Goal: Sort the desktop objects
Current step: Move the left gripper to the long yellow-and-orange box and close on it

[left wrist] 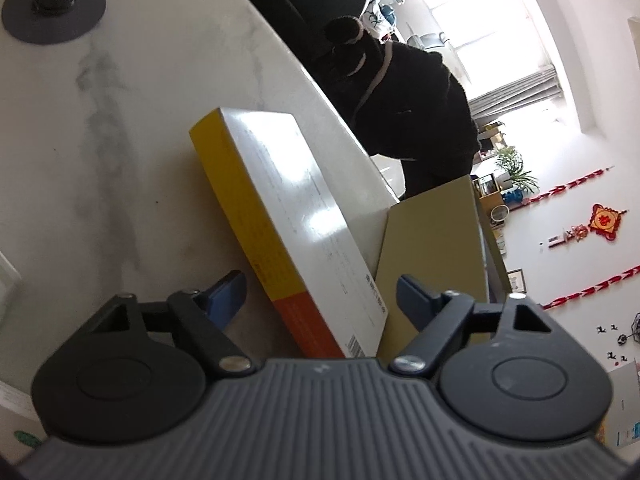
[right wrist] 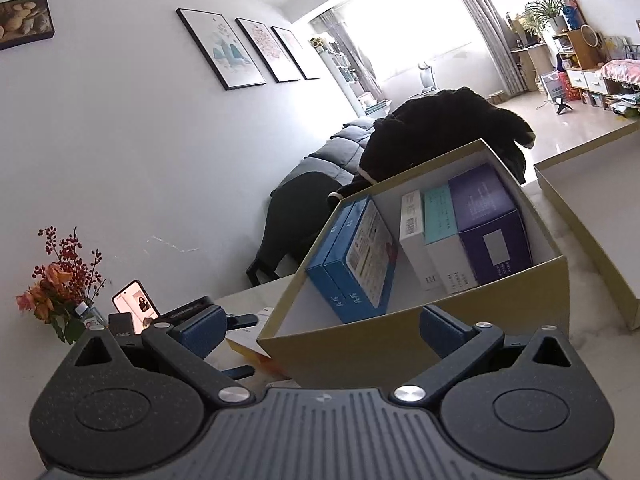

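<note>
Yellow-and-white carton (left wrist: 280, 216) lies flat on the marble table (left wrist: 100, 140), between my left claw's (left wrist: 318, 292) spread fingers, which flank it without pressing; its small print and barcode are too blurred to read. My right claw (right wrist: 320, 328) gapes at the tan storage box (right wrist: 400, 344), gripping nothing. Inside stand blue (right wrist: 352, 256), white, teal and purple (right wrist: 492, 224) packs, labels illegible.

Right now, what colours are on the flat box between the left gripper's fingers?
White top, yellow-and-orange side on the flat box; left wrist view.
</note>
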Tool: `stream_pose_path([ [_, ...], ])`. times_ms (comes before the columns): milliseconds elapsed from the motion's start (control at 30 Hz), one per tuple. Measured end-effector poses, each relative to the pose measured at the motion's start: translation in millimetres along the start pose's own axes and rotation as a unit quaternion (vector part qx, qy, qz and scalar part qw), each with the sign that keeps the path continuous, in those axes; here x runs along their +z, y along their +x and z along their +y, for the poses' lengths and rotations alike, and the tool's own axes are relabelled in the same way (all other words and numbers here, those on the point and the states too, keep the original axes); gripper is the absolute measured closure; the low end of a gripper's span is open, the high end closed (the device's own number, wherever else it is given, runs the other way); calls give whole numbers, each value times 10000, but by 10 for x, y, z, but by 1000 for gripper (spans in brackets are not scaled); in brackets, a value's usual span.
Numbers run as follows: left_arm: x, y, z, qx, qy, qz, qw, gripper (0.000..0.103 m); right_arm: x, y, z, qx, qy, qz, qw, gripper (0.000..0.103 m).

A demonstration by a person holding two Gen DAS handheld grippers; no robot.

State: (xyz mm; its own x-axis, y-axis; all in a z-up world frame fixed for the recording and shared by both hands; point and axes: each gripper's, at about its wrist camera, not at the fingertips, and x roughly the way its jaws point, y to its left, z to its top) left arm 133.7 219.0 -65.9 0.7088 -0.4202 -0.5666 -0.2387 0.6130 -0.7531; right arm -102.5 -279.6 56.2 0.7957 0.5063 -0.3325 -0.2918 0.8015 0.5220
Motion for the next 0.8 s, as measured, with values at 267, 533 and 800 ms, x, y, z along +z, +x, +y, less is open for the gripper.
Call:
stream_pose_path([
  [267, -70, 76, 3, 118, -61, 161, 9998, 50, -114, 159, 32, -66, -162, 154, 9997, 0],
  [533, -55, -11, 38, 138, -81, 148, 9998, 65, -199, 288, 105, 110, -246, 402, 9988, 0],
  [800, -13, -130, -97, 211, 134, -175, 9995, 72, -260, 351, 173, 82, -381, 476, 9981, 0],
])
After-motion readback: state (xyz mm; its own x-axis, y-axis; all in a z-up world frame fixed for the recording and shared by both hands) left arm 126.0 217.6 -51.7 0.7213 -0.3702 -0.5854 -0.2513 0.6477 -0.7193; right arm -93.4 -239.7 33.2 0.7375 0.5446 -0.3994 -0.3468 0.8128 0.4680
